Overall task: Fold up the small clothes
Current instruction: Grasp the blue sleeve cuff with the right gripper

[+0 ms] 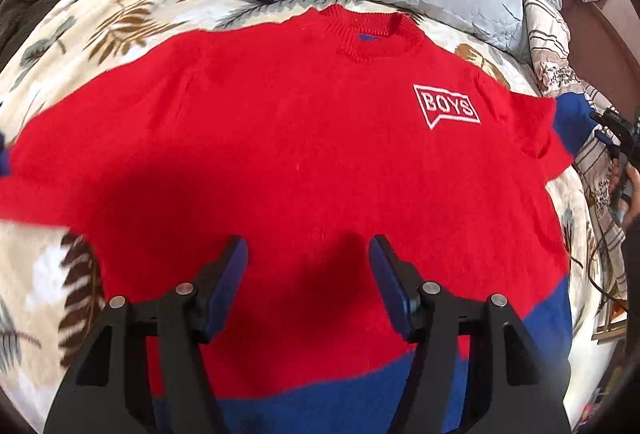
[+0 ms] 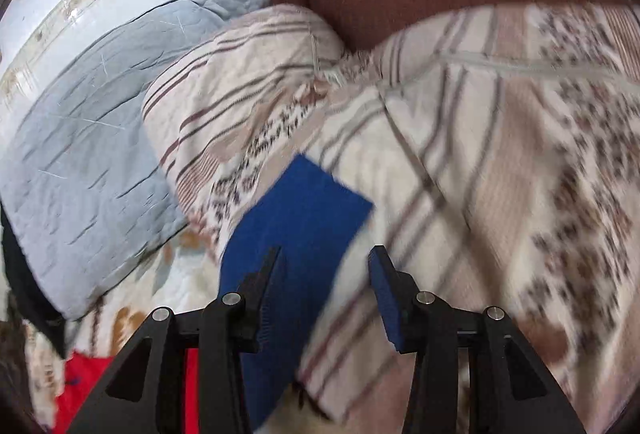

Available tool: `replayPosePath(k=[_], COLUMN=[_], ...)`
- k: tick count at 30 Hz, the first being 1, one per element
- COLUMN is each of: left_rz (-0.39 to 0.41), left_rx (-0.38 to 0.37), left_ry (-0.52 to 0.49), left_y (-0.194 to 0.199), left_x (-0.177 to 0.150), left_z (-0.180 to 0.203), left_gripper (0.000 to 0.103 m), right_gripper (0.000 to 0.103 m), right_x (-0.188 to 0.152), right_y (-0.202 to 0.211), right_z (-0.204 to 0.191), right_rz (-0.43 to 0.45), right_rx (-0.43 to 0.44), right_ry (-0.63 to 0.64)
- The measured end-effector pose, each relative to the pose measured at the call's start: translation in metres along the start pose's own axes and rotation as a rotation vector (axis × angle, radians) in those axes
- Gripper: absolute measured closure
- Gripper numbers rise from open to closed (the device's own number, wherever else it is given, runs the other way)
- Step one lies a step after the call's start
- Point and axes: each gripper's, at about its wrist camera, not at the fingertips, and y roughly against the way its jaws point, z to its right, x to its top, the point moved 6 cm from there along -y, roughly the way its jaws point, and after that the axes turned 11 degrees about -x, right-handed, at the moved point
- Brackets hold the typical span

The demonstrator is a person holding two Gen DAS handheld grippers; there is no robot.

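Red sweater [image 1: 304, 154] with blue trim, spread face-up and flat on the leaf-print bed [image 1: 120, 22], neckline toward the pillows. Stage shown: garment laid out, no fold yet made. Left gripper [image 1: 308, 274] hovers above the lower body, fingers apart and empty. Right gripper [image 2: 324, 274] stands over the blue cuff [image 2: 300, 226] at the sleeve end, fingers parted, the cuff lying between them, seemingly ungripped. The next move likely calls for closing on the cuff and carrying the sleeve inward across the chest.
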Motion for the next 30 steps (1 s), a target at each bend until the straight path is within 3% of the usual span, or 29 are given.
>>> replayPosePath(k=[2, 4, 5, 6, 14, 20, 30], left_rz=[0.004, 0.009, 0.01, 0.012, 0.049, 0.081, 0.071], left_rx=[-0.008, -0.01, -0.01, -0.013, 0.0, -0.032, -0.025], left_ry=[-0.007, -0.012, -0.012, -0.012, -0.004, 0.1, 0.05], left_y=[-0.003, -0.006, -0.007, -0.008, 0.003, 0.001, -0.004], left_x=[0.008, 0.014, 0.017, 0.021, 0.04, 0.035, 0.037], left_z=[0.0, -0.003, -0.004, -0.005, -0.025, -0.051, -0.046], left_gripper=[0.041, 0.041, 0.041, 0.041, 0.038, 0.035, 0.034], right_gripper=[0.056, 0.07, 0.089, 0.093, 0.095, 0.095, 0.094], right_x=[0.002, 0.002, 0.003, 0.004, 0.029, 0.007, -0.009], right_y=[-0.007, -0.008, -0.009, -0.008, 0.033, 0.023, 0.078], right_z=[-0.012, -0.017, -0.017, -0.015, 0.025, 0.036, -0.001], right_rz=[0.023, 0.059, 0.069, 0.067, 0.154, 0.065, 0.063], right_rx=[-0.042, -0.105, -0.133, -0.133, -0.069, -0.122, 0.059], right_ry=[0.053, 0.102, 0.114, 0.109, -0.037, -0.039, -0.087])
